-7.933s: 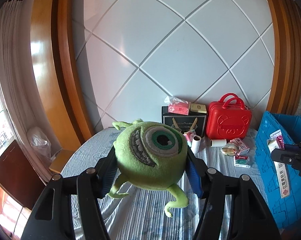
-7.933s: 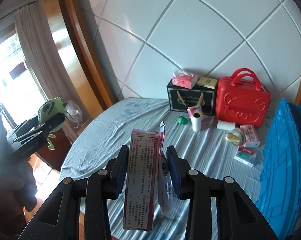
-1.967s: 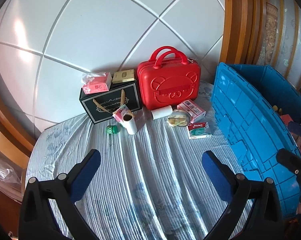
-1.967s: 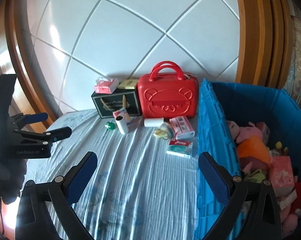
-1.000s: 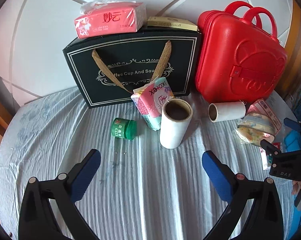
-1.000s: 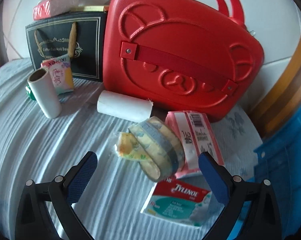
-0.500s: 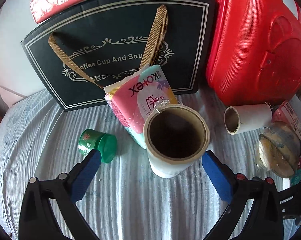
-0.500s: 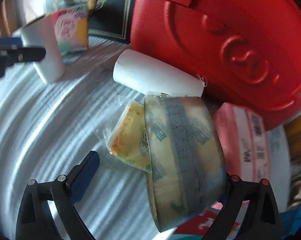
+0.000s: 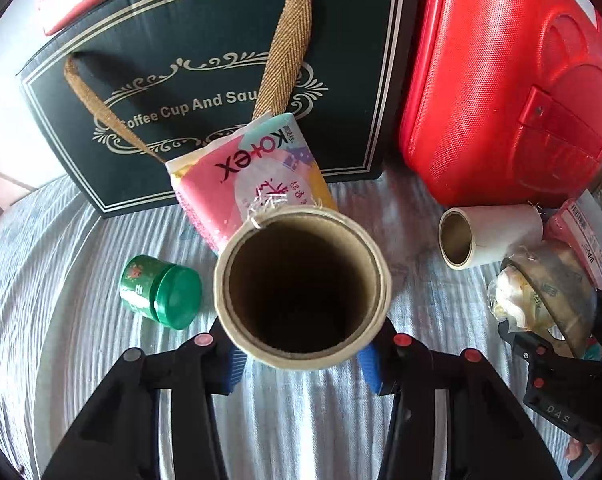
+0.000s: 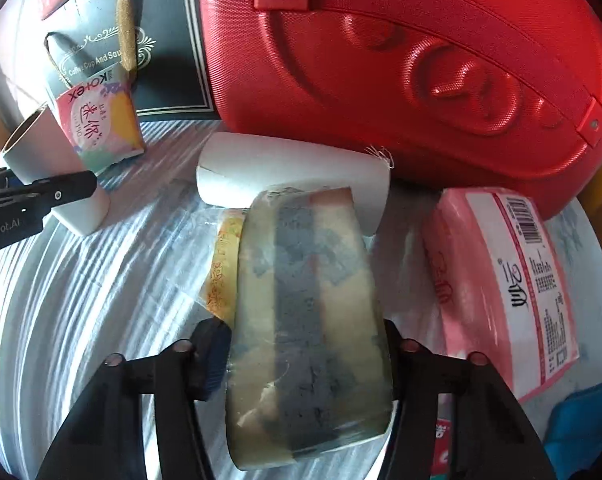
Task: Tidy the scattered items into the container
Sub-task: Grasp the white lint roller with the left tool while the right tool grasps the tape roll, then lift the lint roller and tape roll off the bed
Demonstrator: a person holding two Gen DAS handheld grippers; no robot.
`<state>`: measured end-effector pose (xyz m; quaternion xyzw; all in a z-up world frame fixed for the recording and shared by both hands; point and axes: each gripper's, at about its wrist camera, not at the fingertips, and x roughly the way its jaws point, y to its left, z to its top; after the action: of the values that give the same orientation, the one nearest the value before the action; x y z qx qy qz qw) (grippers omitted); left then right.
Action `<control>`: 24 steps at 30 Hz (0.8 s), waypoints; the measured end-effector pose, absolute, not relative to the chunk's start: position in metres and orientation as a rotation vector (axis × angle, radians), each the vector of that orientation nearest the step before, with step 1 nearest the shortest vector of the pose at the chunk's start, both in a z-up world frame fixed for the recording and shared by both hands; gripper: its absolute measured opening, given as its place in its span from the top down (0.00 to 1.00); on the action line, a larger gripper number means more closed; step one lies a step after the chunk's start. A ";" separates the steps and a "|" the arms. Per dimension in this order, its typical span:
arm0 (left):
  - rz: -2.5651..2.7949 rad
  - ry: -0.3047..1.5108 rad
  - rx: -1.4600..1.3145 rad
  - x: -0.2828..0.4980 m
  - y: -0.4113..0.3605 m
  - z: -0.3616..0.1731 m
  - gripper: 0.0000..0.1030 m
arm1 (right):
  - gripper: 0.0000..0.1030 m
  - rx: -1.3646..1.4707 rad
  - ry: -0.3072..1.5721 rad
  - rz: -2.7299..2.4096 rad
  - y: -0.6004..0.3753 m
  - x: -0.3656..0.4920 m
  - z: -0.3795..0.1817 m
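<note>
Both hand-held grippers now closed in, left (image 9: 301, 360) around upright roll (image 9: 303, 288), axis vertical

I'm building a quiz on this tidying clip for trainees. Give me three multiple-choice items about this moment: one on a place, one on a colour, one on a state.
1. Where does the Kotex pack lean?
A. against the black gift box
B. against the red case
C. flat on the cloth

2. What colour is the small jar?
A. blue
B. green
C. white

3. What is the left claw doing?
A. hanging open and empty
B. closed around the upright cardboard tube
C. gripping the jar

Answers: 1 A, its top rests on the black gift box. 2 B, body and cap are green. 3 B, both pads flank the upright cardboard tube.
</note>
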<state>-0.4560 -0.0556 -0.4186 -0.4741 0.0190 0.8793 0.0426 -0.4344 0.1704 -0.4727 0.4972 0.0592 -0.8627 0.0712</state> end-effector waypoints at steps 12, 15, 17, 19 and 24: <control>2.706 -0.047 -1.457 -0.400 -0.073 -0.414 0.57 | 0.57 1.490 -0.001 -2.592 0.180 -0.404 -0.464; 2.701 -0.085 -1.460 -0.384 -0.073 -0.413 0.57 | 0.58 1.493 -0.049 -2.581 0.177 -0.389 -0.460; 2.693 -0.107 -1.464 -0.371 -0.077 -0.414 0.57 | 0.58 1.491 -0.068 -2.570 0.169 -0.379 -0.453; 2.687 -0.118 -1.479 -0.356 -0.081 -0.417 0.57 | 0.59 1.497 -0.086 -2.558 0.166 -0.368 -0.448; 2.664 -0.133 -1.532 -0.319 -0.078 -0.414 0.57 | 0.59 1.528 -0.102 -2.538 0.155 -0.334 -0.431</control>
<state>-0.3190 -0.0783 -0.4144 -0.4978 -0.0432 0.8656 0.0326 -0.3340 0.1552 -0.4315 0.5134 -0.0342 -0.8529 0.0884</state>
